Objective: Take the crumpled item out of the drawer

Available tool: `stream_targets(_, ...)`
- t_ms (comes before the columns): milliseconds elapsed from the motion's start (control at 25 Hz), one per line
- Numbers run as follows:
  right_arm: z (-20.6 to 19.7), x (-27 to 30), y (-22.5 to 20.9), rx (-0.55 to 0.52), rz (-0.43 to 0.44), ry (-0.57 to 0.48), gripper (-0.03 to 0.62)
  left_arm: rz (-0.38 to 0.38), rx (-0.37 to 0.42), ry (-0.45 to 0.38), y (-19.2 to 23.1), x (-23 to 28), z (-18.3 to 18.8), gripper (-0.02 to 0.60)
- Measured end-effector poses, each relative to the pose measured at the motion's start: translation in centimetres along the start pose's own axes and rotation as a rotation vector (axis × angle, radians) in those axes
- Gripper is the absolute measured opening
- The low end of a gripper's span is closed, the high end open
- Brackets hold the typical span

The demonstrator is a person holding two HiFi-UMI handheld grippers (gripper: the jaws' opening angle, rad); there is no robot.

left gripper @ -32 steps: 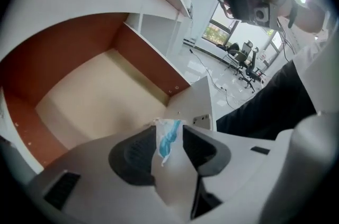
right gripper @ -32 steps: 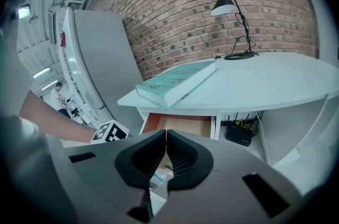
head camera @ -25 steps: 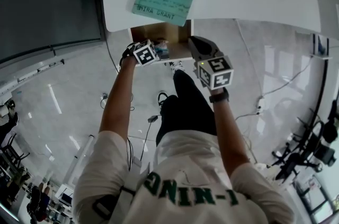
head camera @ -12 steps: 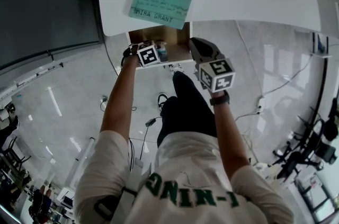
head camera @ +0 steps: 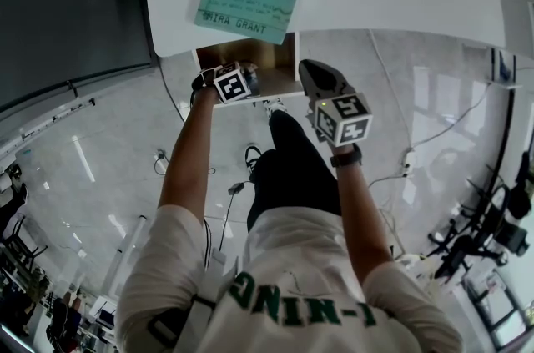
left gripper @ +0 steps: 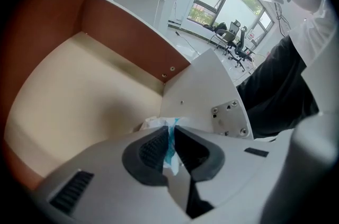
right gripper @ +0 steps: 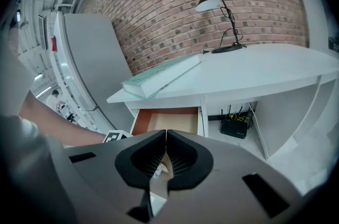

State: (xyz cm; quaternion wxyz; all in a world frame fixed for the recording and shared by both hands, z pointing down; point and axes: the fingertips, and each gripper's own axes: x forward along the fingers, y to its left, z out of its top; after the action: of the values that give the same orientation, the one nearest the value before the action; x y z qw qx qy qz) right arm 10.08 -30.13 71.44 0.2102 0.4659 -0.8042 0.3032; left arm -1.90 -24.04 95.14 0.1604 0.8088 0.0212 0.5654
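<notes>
Down by the front of the drawer (left gripper: 79, 96), my left gripper (left gripper: 171, 130) is closing on the wad (left gripper: 153, 123), pads pinching it, while my right gripper (right gripper: 166, 134) hangs clenched and empty; next, I judge, comes a steady lift clear.

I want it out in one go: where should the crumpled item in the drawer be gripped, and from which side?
Probably pinch a raised fold of the crumpled item, coming from above: it lies low on the drawer floor, tucked against a white panel. The left gripper is closing with such a fold between its fingers.
</notes>
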Motion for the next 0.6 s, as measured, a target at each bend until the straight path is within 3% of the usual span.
stream_targets(200, 0.4, -0.2, 0.1, 0.027, 0.008, -0.009, 0.006, 0.041, 0.042, 0.015, 0.3, -0.7, 0.0, 0.028)
stream_targets(600, 2.2, -1.7, 2.2, 0.029, 0.040, -0.026, 0.006, 0.175, -0.014, -0.075, 1.3, -6.8, 2.2, 0.018)
